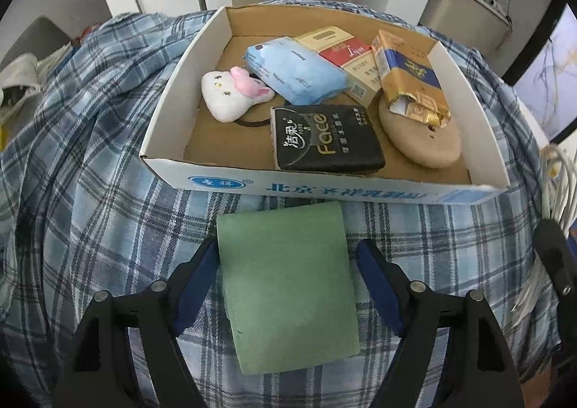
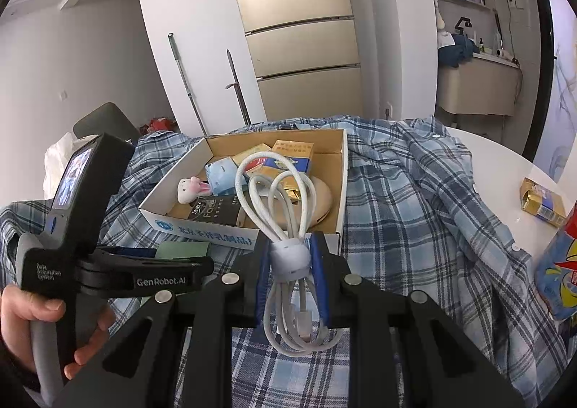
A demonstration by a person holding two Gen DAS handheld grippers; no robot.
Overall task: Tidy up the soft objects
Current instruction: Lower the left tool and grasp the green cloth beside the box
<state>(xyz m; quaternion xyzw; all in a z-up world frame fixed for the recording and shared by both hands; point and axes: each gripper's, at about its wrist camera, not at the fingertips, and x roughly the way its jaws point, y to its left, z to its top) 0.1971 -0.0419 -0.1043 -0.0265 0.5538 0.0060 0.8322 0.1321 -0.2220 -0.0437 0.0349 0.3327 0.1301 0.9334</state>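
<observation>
Green cloth (image 1: pixel 285 285), folded, lay on the plaid shirt (image 1: pixel 90 191) right between the left gripper (image 1: pixel 285 285)'s jaws; they stood apart, not pressing it; its long side ran away from them toward the cardboard box (image 1: pixel 324 188) just beyond; the right gripper (image 2: pixel 290 260) sat clamped on a white cable (image 2: pixel 277 191).

Bright indoor room with white walls (image 2: pixel 90 58). Upper centre of the right wrist view: a tall beige refrigerator (image 2: pixel 299 44) with three stacked doors, glare near its top. Left of it, two thin metal poles (image 2: pixel 187 83) leaning against the wall. Upper right: a beige counter (image 2: pixel 479 83) with a black tap (image 2: pixel 463 23). Lower right: the edge of a white round table (image 2: pixel 505 170).
</observation>
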